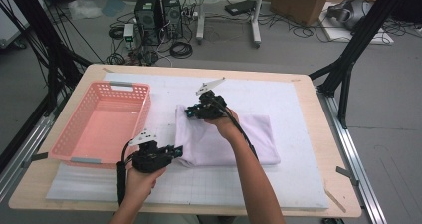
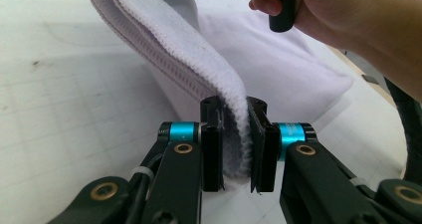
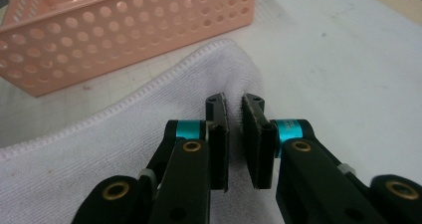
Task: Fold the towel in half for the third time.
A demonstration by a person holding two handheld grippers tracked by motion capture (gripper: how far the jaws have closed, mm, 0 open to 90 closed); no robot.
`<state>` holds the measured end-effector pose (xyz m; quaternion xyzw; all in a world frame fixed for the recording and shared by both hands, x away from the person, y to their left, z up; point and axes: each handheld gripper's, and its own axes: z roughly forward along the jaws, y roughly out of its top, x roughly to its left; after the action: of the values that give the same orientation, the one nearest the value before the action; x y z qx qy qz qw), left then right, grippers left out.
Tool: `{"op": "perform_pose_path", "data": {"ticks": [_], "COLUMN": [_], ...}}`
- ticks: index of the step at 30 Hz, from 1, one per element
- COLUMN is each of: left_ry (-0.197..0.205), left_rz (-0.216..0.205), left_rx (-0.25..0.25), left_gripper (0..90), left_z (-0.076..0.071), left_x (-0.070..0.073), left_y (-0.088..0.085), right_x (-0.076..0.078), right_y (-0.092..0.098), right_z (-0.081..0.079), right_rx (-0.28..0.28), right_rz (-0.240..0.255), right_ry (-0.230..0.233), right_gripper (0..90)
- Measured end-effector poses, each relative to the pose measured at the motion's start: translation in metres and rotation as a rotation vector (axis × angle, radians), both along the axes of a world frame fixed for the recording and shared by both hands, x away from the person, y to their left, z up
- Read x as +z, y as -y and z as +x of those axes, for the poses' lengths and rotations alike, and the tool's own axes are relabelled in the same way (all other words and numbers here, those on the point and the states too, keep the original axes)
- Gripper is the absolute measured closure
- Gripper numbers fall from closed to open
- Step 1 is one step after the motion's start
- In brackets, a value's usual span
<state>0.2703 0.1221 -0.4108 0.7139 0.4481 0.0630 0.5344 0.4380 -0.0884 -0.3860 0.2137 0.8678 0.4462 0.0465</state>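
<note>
A folded pale lilac towel lies on the white mat in the middle of the table. My left gripper is at its near left corner, and in the left gripper view the left gripper is shut on the towel's thick hemmed edge, which rises off the mat. My right gripper is at the far left corner. In the right gripper view the right gripper pinches a fold of the towel between nearly closed pads. The person's right hand is seen beyond the towel.
A pink perforated basket stands empty on the left of the table, close to the towel's left edge, with its wall just behind the cloth. The white mat covers most of the wooden table. Black frame struts stand at the sides.
</note>
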Motion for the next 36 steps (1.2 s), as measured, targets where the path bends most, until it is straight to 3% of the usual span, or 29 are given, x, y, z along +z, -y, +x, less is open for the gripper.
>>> {"op": "perform_pose_path", "data": {"ticks": [26,36], "left_ry": [-0.022,-0.02], "left_rz": [0.067,0.085], "left_rx": [-0.144,-0.17], "left_gripper": [77.8,76.8], "left_z": [0.029,0.034], "left_x": [0.003,0.004], "left_y": [0.102,0.135], "right_x": [-0.005,-0.005], "right_y": [0.105,0.13], "right_z": [-0.01,-0.014], "right_rx": [-0.161,-0.202], "right_rz": [-0.018,-0.028], "right_ry": [0.039,0.071], "right_gripper": [81.6,81.5]}}
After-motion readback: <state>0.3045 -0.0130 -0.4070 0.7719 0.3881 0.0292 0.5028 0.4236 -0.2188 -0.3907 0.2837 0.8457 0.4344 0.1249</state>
